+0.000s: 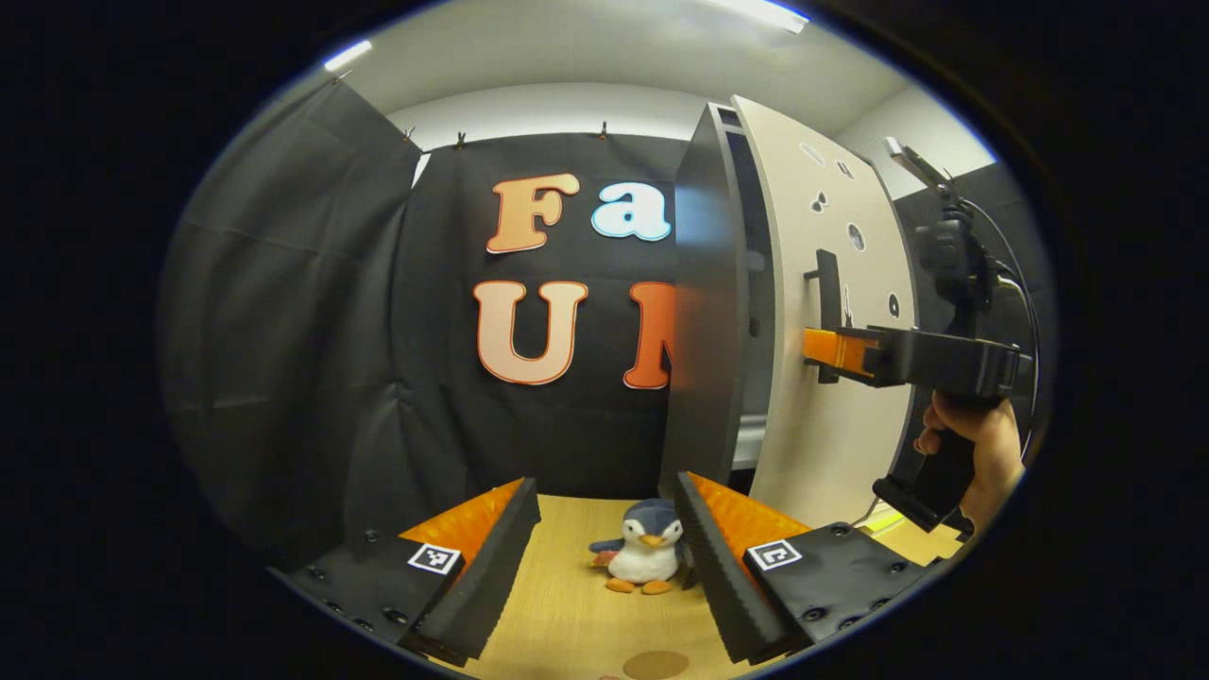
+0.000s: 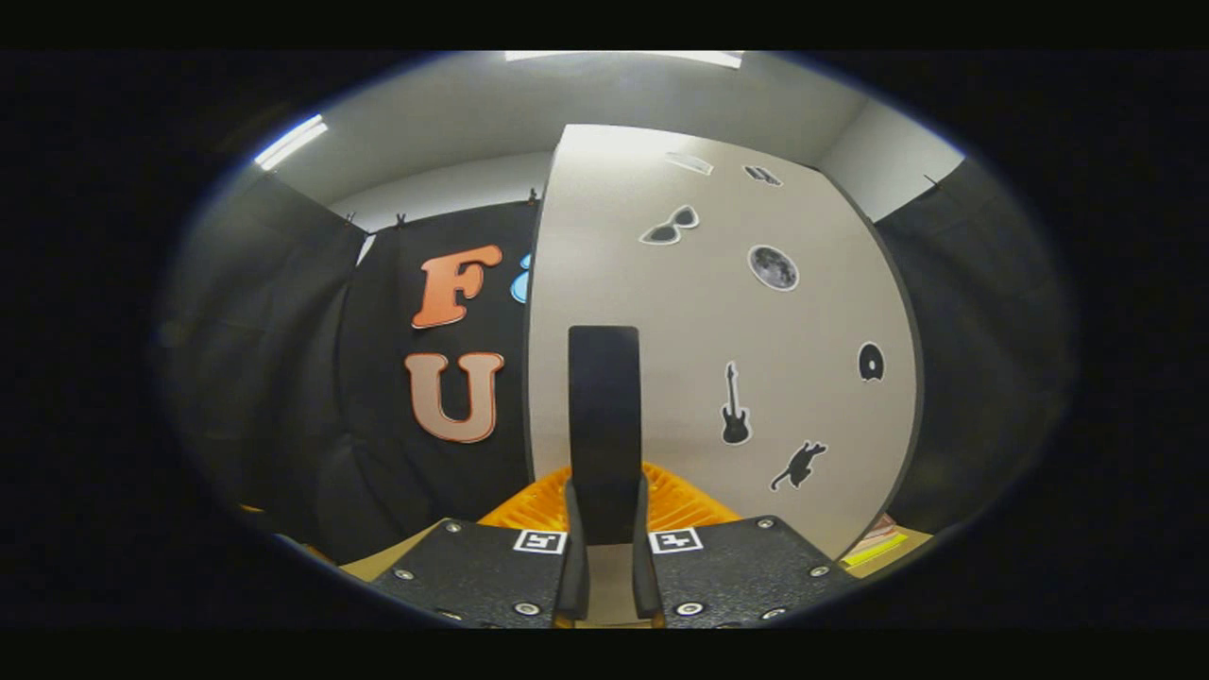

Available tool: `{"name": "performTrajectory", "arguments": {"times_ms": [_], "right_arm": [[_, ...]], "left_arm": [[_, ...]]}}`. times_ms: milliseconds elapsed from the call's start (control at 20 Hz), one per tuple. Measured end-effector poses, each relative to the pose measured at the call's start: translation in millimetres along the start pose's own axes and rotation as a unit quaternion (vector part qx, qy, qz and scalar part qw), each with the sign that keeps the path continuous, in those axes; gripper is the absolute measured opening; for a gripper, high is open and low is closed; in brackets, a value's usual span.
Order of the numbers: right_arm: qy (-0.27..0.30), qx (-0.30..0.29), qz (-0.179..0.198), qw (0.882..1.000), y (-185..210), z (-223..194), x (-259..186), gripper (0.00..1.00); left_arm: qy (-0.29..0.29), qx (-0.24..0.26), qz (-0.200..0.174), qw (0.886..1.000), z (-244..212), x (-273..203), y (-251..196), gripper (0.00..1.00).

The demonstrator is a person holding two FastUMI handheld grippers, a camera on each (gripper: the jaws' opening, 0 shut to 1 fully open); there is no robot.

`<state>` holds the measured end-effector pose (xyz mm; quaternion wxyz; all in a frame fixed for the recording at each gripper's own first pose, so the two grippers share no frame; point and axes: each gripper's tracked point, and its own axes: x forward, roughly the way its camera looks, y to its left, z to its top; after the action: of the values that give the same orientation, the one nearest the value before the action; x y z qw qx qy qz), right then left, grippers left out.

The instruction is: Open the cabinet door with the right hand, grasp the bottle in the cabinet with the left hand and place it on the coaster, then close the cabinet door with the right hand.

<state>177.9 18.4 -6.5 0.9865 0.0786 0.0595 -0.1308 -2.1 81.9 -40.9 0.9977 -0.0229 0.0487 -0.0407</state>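
The tall cabinet (image 1: 704,312) stands at the right of the wooden table, its dark side facing me. Its cream door (image 1: 831,189) carries a black vertical handle (image 1: 828,283) and stands slightly ajar, with a narrow gap along the near edge. A hand holds my right gripper (image 1: 822,348) level at that handle. In the right gripper view the fingers (image 2: 574,529) are shut on the handle (image 2: 604,416), against the stickered door (image 2: 718,312). Low over the table, my left gripper (image 1: 604,567) is open with nothing between its fingers. A round brown coaster (image 1: 655,664) lies just below it.
A small penguin plush (image 1: 645,552) sits on the table (image 1: 567,604) ahead of the left gripper, near the cabinet's foot. Flat yellow and pink items (image 2: 874,548) lie at the cabinet's base on the right. Black cloth walls close off the back and left.
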Motion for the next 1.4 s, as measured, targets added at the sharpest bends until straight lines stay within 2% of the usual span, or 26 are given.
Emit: {"name": "performTrajectory", "arguments": {"times_ms": [300,350,600,850,900,1050,1100,1300,1350,1400], "right_arm": [[-0.002,0.008,0.025,1.000,-4,9,-22,0.19],[-0.001,0.007,0.028,1.000,-5,9,-24,0.17],[-0.003,0.013,0.041,0.999,-12,9,-34,0.19],[-0.001,0.014,0.049,0.999,-21,10,-44,0.17],[0.001,0.014,0.047,0.999,-23,10,-46,0.14],[0.007,0.024,0.029,0.999,-34,9,-56,0.17],[0.007,0.029,0.021,0.999,-38,10,-59,0.14],[-0.001,0.029,-0.031,0.999,-59,13,-63,0.16],[-0.004,0.025,-0.044,0.999,-67,14,-65,0.10],[-0.006,0.020,-0.056,0.998,-74,14,-66,0.12]], "left_arm": [[0.000,-0.010,0.006,1.000,1,-23,-22,0.94],[-0.002,-0.008,0.008,1.000,3,-27,-26,0.95],[-0.009,-0.001,0.013,1.000,8,-40,-40,0.95],[-0.019,0.007,0.005,1.000,18,-41,-60,0.94],[-0.020,0.007,0.001,1.000,18,-39,-65,0.94],[-0.021,0.008,-0.017,1.000,20,-34,-85,0.94],[-0.020,0.007,-0.025,0.999,20,-33,-93,0.94],[-0.017,0.001,-0.056,0.998,20,-26,-126,0.95],[-0.017,0.000,-0.064,0.998,19,-25,-135,0.95],[-0.015,-0.001,-0.072,0.997,19,-24,-144,0.94]]}}
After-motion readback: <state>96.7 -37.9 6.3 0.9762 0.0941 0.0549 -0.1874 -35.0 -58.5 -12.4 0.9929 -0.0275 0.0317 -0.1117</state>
